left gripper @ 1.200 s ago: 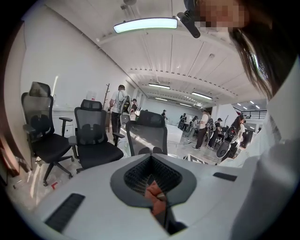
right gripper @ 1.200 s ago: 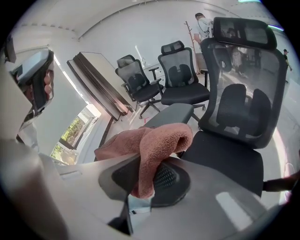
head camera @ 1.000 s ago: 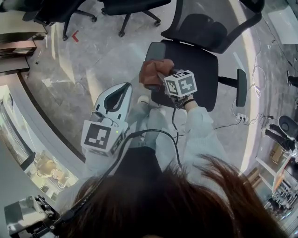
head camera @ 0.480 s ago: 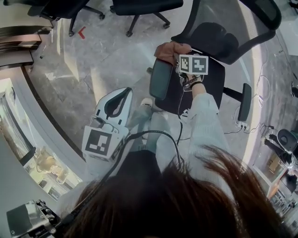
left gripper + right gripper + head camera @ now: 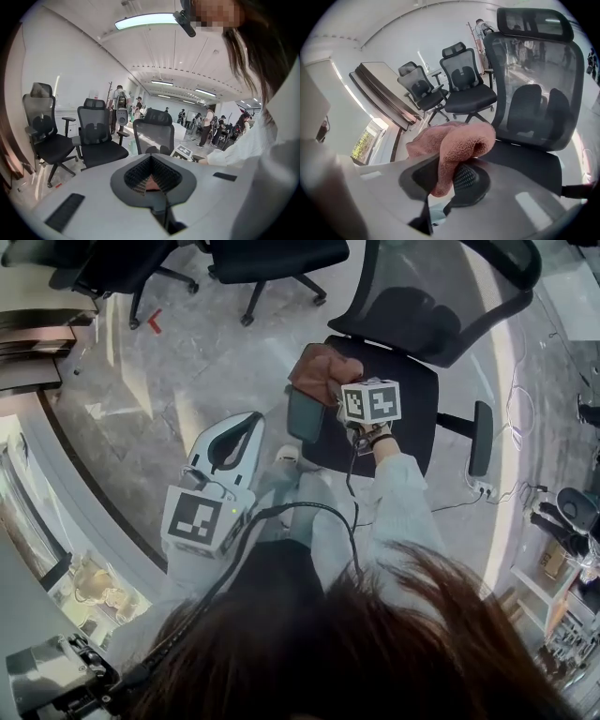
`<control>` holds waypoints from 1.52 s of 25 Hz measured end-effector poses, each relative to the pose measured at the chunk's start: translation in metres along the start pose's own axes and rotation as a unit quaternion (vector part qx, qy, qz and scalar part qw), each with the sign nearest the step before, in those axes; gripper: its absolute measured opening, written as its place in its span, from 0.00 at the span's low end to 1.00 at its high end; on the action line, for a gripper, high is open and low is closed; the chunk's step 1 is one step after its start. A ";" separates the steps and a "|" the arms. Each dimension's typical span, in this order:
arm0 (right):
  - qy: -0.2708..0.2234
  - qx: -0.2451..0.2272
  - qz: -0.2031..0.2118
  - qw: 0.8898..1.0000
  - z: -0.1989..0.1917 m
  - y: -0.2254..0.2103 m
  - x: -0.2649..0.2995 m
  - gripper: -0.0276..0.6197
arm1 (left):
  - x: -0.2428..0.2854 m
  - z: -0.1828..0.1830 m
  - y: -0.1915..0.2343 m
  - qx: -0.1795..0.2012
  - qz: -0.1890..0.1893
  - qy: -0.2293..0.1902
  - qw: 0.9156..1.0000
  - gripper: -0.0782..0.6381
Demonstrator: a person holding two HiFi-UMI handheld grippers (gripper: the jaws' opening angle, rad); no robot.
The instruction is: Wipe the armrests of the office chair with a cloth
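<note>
My right gripper (image 5: 331, 383) is shut on a pink cloth (image 5: 321, 367), which rests on the far end of the office chair's left armrest (image 5: 304, 415), beside the black seat (image 5: 412, 399). In the right gripper view the cloth (image 5: 457, 139) bulges out over the jaws of the right gripper (image 5: 443, 181), with the mesh backrest (image 5: 534, 98) just beyond. The chair's right armrest (image 5: 480, 438) stands bare. My left gripper (image 5: 249, 423) is shut with nothing in it and hangs apart from the chair, to its lower left. From the left gripper's (image 5: 150, 178) own view, its jaws are closed together.
More black office chairs (image 5: 267, 259) stand on the grey floor beyond. A desk edge (image 5: 37, 343) runs along the left. A power strip with cables (image 5: 485, 487) lies on the floor right of the chair. Several people stand far off in the room (image 5: 206, 126).
My right gripper slid the cloth along the left armrest from its near part to its far end by the backrest. The left gripper stayed about where it was.
</note>
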State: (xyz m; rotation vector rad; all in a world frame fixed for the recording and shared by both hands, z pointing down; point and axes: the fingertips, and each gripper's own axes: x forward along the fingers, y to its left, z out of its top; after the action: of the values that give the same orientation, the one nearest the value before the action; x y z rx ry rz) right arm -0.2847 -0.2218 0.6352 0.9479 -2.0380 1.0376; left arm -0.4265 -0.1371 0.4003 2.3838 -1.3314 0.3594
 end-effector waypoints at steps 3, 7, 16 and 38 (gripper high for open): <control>0.002 0.003 0.023 1.000 -0.030 0.022 -0.016 0.11 | 0.002 0.015 -0.012 0.001 -0.004 -0.004 1.000 0.11; 0.001 -0.003 0.039 0.999 -0.072 0.052 -0.041 0.11 | 0.000 0.026 -0.036 0.009 -0.020 -0.012 1.000 0.11; -0.032 0.002 0.030 0.999 -0.095 0.062 -0.052 0.11 | 0.004 0.042 -0.070 0.056 -0.057 -0.035 0.996 0.11; -0.452 -0.112 -0.091 0.880 0.007 0.090 -0.430 0.11 | 0.008 0.103 -0.228 0.074 -0.134 -0.089 0.984 0.11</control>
State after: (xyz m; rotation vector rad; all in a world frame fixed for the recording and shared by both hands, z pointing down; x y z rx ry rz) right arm -0.1344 -0.0588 0.2562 1.6574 -2.6306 0.2138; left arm -0.2243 -0.0810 0.2646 2.7329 -1.0661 0.1755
